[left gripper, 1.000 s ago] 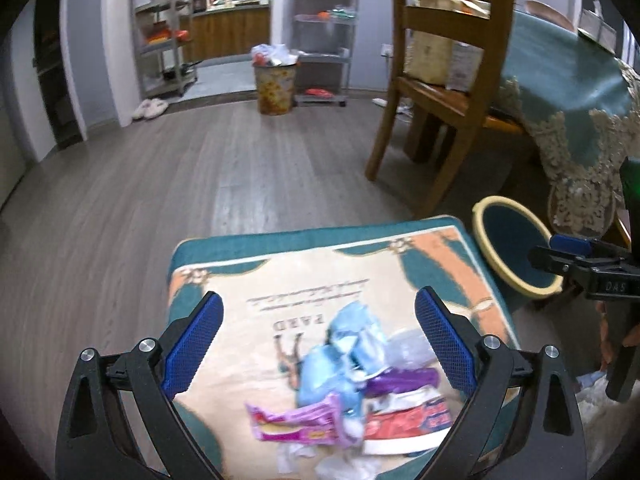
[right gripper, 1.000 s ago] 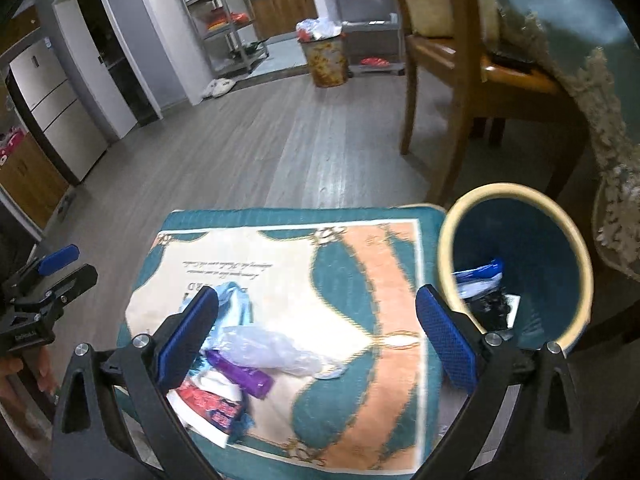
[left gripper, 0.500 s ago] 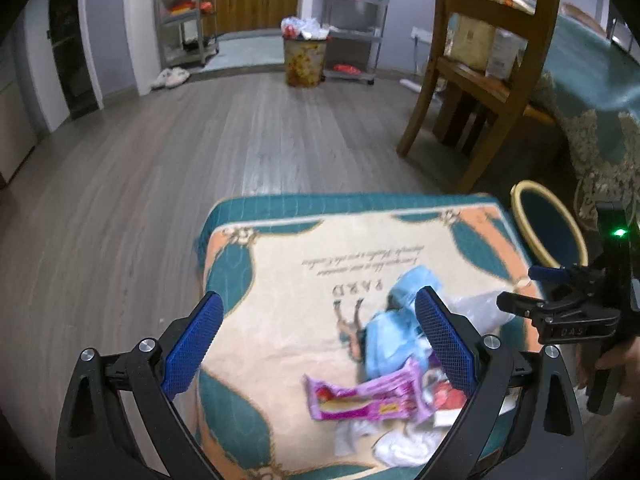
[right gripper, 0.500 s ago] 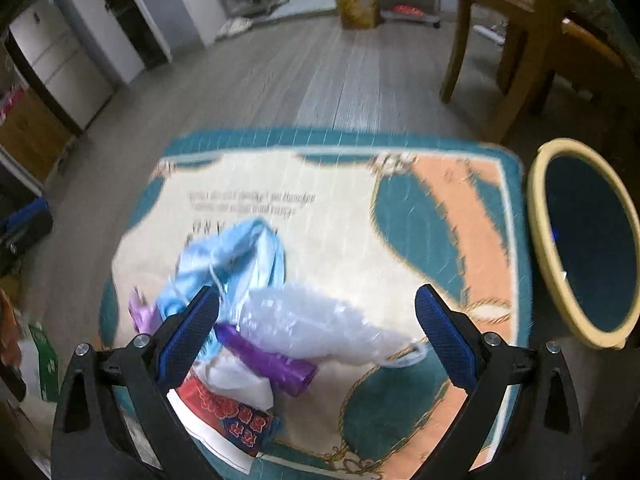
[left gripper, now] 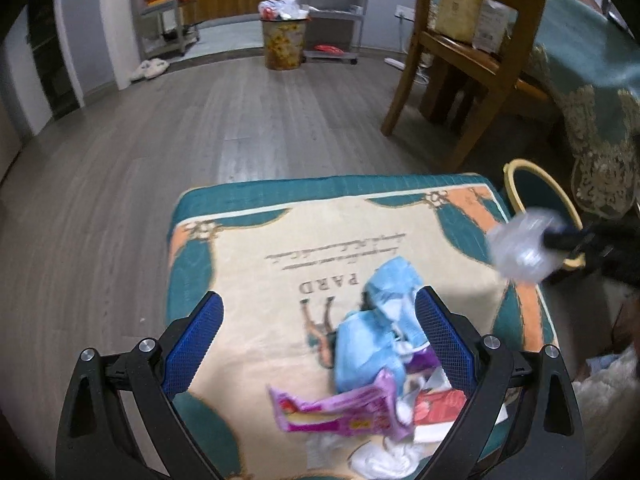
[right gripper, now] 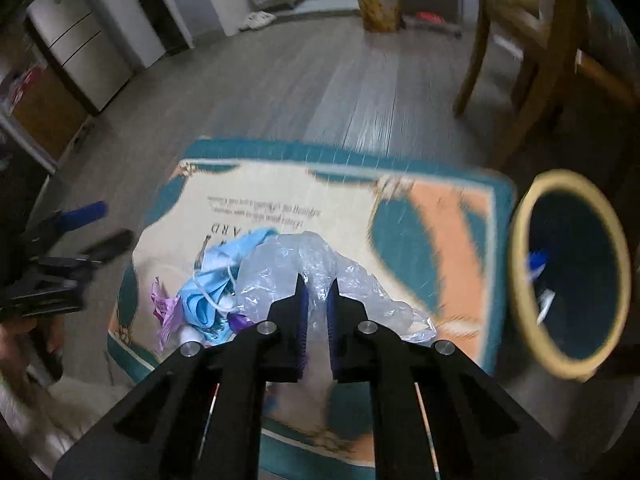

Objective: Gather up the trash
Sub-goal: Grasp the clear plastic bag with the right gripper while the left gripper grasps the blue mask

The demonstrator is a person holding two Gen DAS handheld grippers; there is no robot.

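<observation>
A heap of trash lies on the teal and cream mat (left gripper: 280, 248): a light blue crumpled mask (left gripper: 376, 332), a pink wrapper (left gripper: 340, 408), a red and white wrapper (left gripper: 436, 404) and white tissue (left gripper: 380, 456). My left gripper (left gripper: 319, 298) hangs open just above the heap, with the blue mask by its right finger. My right gripper (right gripper: 317, 286) is closing, and its pads pinch a clear plastic bag (right gripper: 320, 264). In the left wrist view this clear plastic bag (left gripper: 520, 248) hangs blurred off the mat, beside the yellow-rimmed bin (left gripper: 516, 176).
The yellow-rimmed bin (right gripper: 520, 280) stands on the floor at the mat's right edge, with blue and white scraps inside. Behind it stand a wooden chair (left gripper: 472, 60) and a draped table (left gripper: 592, 92). A second full waste basket (left gripper: 282, 46) sits far off on the wooden floor.
My right gripper went from wide open to shut on the clear bag and carried it right, off the heap. My left gripper sank closer to the trash.
</observation>
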